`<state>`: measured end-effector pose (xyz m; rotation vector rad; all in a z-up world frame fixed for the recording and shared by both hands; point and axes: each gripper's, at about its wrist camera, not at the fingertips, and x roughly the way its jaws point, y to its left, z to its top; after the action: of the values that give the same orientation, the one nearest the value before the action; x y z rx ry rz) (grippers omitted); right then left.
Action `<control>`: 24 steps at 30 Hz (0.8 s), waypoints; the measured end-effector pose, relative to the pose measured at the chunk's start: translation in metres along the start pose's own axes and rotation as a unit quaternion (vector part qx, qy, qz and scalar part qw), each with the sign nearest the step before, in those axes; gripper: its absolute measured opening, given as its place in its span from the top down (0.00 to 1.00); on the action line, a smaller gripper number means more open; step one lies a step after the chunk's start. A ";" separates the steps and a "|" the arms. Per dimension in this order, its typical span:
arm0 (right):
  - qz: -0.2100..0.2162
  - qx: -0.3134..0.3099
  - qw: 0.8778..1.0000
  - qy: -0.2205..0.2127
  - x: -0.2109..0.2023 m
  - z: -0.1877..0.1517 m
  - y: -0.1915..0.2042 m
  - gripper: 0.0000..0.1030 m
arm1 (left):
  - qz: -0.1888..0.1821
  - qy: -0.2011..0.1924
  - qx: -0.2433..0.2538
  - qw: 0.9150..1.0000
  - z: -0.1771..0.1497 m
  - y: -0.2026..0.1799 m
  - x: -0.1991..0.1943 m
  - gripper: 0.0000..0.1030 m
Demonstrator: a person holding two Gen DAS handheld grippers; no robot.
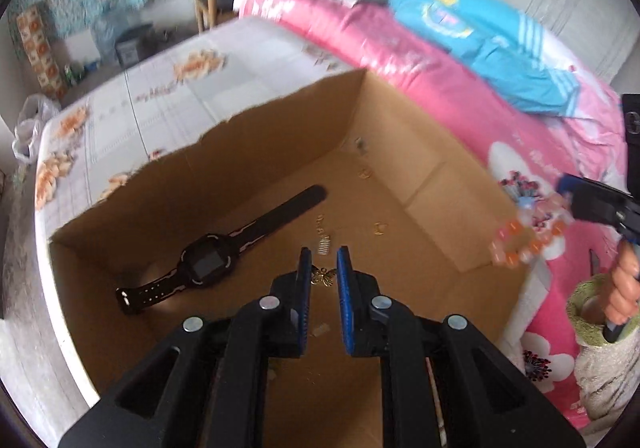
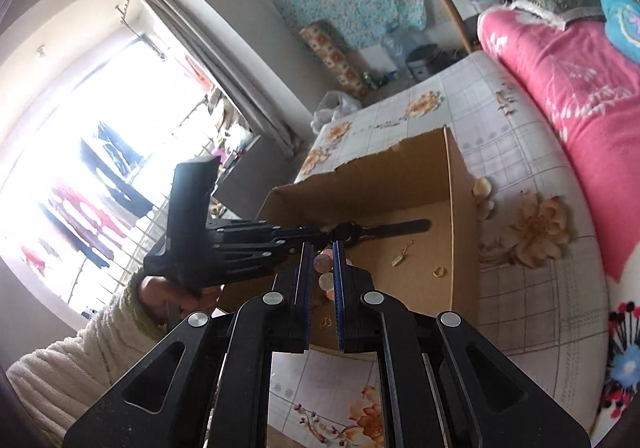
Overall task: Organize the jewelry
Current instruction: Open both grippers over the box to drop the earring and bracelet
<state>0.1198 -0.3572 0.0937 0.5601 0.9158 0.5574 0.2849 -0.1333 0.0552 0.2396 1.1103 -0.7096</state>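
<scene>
An open cardboard box (image 1: 400, 151) sits on the bed. A black watch (image 1: 204, 262) lies on its floor with small gold pieces, among them rings (image 1: 365, 173) and a clasp (image 1: 325, 246). My left gripper (image 1: 323, 268) hangs inside the box with its jaws a little apart around a gold butterfly charm (image 1: 323, 276). My right gripper (image 2: 323, 268) is shut on a bracelet of orange and pale beads (image 2: 326, 272), held above the box's near rim; the bracelet also shows blurred in the left wrist view (image 1: 524, 240). The box (image 2: 460, 207) holds a gold ring (image 2: 439, 271).
A pink floral quilt (image 1: 400, 43) with a blue garment (image 1: 500, 43) lies along the box's right side. The white flowered bedsheet (image 1: 160, 95) stretches behind the box. A window (image 2: 100, 151) with hanging clothes is at left in the right wrist view.
</scene>
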 end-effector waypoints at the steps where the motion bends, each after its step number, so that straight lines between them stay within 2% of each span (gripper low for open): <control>1: 0.000 0.000 1.000 0.010 0.005 0.000 -0.002 0.93 | 0.000 0.027 -0.007 1.000 0.005 0.005 0.017 0.88; 7: -0.020 -0.021 0.998 0.063 0.028 0.005 -0.001 0.93 | -0.007 0.125 -0.040 0.991 0.014 0.020 0.074 0.88; 11: -0.021 -0.032 0.996 0.084 0.034 0.007 0.001 0.93 | -0.008 0.153 -0.061 0.986 0.015 0.027 0.086 0.88; 13: -0.026 -0.037 0.995 0.092 0.036 0.007 0.002 0.93 | 0.007 0.157 -0.059 0.986 0.016 0.027 0.089 0.88; 15: -0.029 -0.040 0.994 0.097 0.035 0.006 0.002 0.93 | 0.002 0.163 -0.066 0.984 0.016 0.028 0.091 0.87; 17: -0.039 -0.046 0.993 0.102 0.039 0.007 0.002 0.93 | -0.006 0.170 -0.075 0.983 0.016 0.028 0.092 0.79; 19: -0.049 -0.052 0.992 0.108 0.042 0.008 0.001 0.93 | -0.004 0.161 -0.073 0.984 0.017 0.027 0.086 0.65; 24: -0.090 -0.075 0.983 0.138 0.055 0.010 0.006 0.93 | -0.002 0.114 -0.074 0.991 0.017 0.022 0.049 0.60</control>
<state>0.1535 -0.3191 0.0712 0.2637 1.1640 0.5430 0.3241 -0.1451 0.0159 0.1949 1.3758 -0.6093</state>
